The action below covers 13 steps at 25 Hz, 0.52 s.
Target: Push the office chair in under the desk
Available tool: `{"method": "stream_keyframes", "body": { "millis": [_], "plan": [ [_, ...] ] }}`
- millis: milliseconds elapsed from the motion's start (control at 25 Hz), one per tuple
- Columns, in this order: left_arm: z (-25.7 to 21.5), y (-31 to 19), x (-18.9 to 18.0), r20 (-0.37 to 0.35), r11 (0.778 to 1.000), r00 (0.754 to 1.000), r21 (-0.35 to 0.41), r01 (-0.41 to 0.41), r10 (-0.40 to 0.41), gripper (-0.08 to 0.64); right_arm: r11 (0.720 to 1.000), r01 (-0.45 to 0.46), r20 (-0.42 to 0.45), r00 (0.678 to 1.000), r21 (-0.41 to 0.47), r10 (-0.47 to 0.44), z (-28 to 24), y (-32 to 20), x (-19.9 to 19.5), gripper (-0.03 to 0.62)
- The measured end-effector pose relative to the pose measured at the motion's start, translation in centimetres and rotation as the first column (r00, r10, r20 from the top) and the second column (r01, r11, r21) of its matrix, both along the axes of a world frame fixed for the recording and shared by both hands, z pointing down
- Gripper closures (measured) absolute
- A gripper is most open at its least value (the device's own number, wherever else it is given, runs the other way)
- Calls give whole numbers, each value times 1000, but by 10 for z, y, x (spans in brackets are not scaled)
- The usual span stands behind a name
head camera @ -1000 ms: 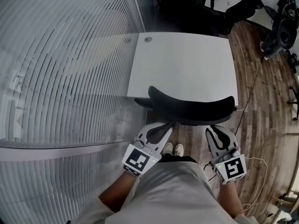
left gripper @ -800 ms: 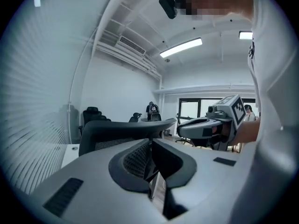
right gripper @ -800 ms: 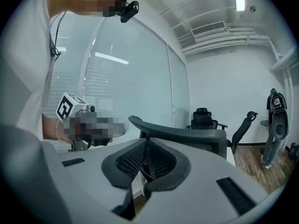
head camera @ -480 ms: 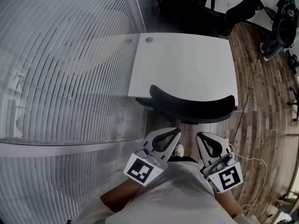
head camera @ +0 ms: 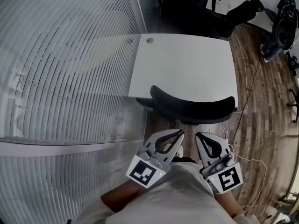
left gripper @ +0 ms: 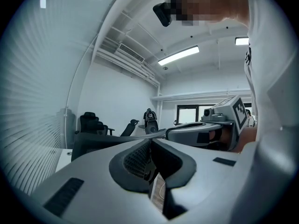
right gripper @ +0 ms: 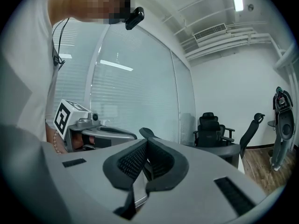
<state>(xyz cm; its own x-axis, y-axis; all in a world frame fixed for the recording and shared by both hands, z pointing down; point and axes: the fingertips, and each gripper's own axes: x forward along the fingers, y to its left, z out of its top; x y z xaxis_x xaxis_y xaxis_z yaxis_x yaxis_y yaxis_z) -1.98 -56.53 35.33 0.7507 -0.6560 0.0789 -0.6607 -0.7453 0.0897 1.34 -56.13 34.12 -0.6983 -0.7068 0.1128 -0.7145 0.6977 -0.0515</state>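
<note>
Office chair [head camera: 191,108] tucked under desk [head camera: 187,64], backrest at its 6 o'clock edge; push judged complete. Left gripper [head camera: 179,133] and right gripper [head camera: 198,136] closed, empty.

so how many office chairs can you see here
3: the near chair at the desk's front edge, an armchair beyond its far edge, a tilted chair right of that. Others may be hidden.

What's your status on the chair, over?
Left gripper and right gripper shut, empty, off the chair. Backrest at the desk near edge. Floor cable right of chair, not blocking.
</note>
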Motion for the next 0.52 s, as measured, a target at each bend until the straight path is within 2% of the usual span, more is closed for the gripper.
{"method": "stream_keyframes", "body": {
  "millis": [520],
  "plan": [
    [0, 3, 6, 12, 1000, 1000, 2, -16, 16, 520, 1000, 12, -4, 1000, -3, -12, 2, 1, 2, 563]
  ]
}}
